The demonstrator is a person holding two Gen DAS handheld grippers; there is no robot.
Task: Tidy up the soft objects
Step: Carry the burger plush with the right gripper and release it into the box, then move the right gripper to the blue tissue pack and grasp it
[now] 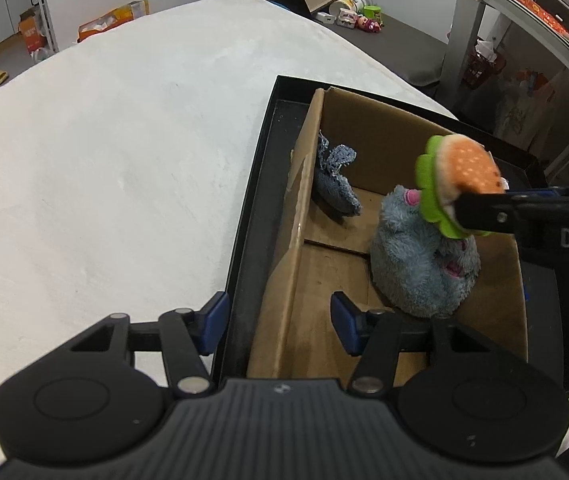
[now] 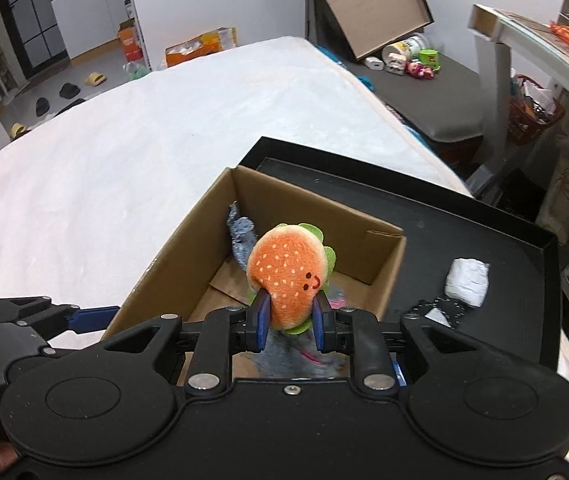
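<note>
Plush burger [image 2: 288, 276] between right fingers [image 2: 261, 322]

Inside the open brown cardboard box [image 1: 404, 128], a fluffy grey-blue plush toy [image 1: 416, 264] fills the floor toward 3 o'clock in the left wrist view, while a small denim fabric piece [image 1: 336, 184] leans on the wall at 12 o'clock, leaving bare cardboard between them and toward 6 o'clock. The right gripper [image 2: 289, 318], clamped on an orange plush hamburger with green felt lettuce [image 2: 288, 276], hangs over the box mouth. From 9 to 12 o'clock the white bedsheet [image 1: 124, 160] lies open.
</note>
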